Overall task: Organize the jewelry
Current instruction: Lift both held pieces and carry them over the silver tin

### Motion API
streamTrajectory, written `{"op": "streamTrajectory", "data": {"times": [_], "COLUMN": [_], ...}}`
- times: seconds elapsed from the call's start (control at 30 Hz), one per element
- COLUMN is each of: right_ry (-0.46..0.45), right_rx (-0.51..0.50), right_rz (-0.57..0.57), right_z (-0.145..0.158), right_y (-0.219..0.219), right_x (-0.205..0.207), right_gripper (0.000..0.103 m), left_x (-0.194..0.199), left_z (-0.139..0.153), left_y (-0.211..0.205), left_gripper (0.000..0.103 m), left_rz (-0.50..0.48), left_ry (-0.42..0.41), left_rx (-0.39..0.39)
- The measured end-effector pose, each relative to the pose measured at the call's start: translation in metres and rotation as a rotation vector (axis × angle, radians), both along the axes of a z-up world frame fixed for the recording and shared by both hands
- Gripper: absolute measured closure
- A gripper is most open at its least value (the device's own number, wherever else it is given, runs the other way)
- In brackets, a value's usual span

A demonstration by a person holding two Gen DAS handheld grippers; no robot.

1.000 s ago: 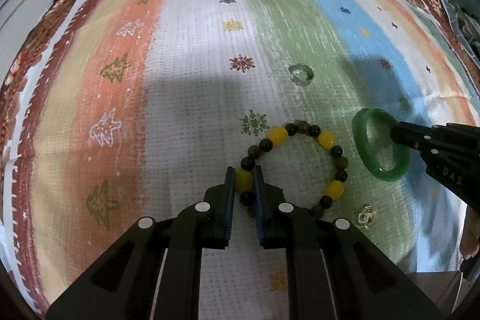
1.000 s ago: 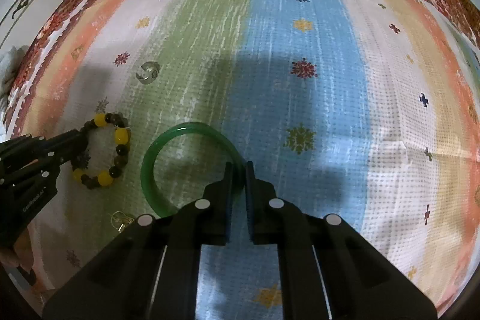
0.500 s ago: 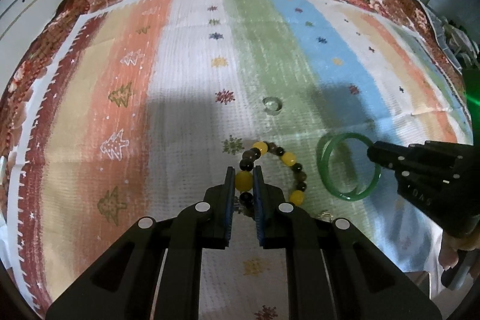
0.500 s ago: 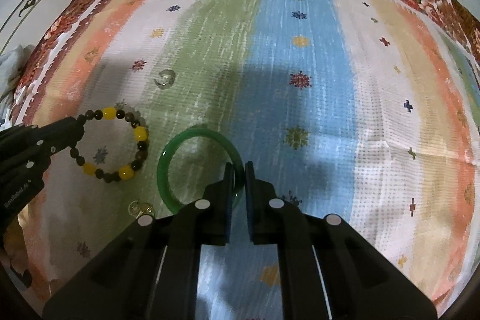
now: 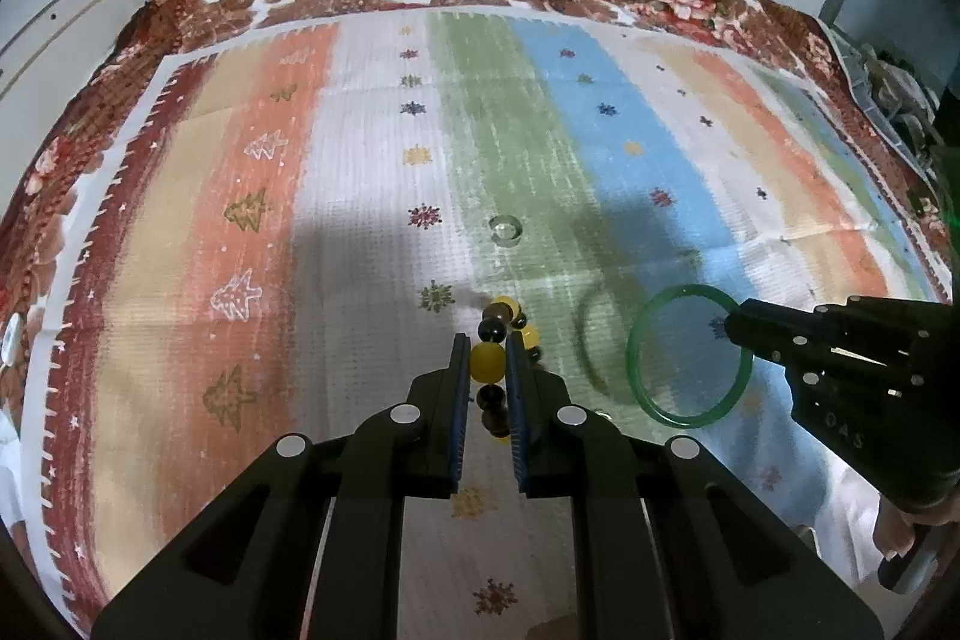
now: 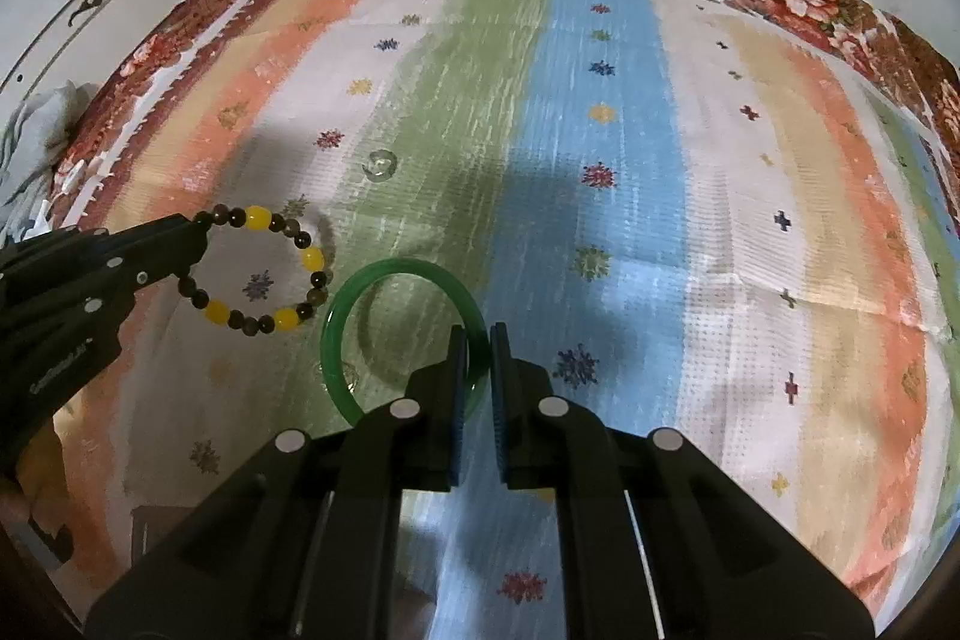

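Left claw (image 5: 486, 361) is clenched on a yellow bead of the beaded bracelet (image 6: 259, 276), right claw (image 6: 478, 361) on the green bangle (image 6: 401, 340), both apparently off the striped cloth (image 6: 690, 220) mid-counter. The round bead could roll free; the slick bangle could swivel and drop.

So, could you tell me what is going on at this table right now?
A person is sorting jewelry with a handheld gripper in each hand. The left gripper is shut on a beaded bracelet, the right gripper on a green bangle, both held above the striped cloth. A small silver ring lies on the cloth beyond them.
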State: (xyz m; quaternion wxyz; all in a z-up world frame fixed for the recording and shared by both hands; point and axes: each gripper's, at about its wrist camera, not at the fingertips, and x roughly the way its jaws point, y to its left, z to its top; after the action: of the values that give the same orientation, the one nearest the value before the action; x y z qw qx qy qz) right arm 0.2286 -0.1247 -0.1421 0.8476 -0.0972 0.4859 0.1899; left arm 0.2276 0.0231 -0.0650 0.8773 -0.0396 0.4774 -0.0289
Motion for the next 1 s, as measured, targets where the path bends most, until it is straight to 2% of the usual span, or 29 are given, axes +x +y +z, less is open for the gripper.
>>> {"op": "streamTrajectory", "data": {"times": [0.77,1.0], "right_ry": [-0.104,-0.111], "right_rx": [0.089,0.110], "right_rz": [-0.013,0.000], "right_z": [0.052,0.057], "right_y": [-0.017,-0.023], "right_x": [-0.059,-0.083], "right_gripper": [0.094,0.094], "left_x": [-0.058,-0.081], "left_z": [0.055,0.064], "left_y": [-0.017,-0.027], "left_gripper": [0.092,0.092], "left_rz": [-0.018,-0.047], "left_ry": [-0.142,-0.169], "left_rx": [-0.042,-0.069]}}
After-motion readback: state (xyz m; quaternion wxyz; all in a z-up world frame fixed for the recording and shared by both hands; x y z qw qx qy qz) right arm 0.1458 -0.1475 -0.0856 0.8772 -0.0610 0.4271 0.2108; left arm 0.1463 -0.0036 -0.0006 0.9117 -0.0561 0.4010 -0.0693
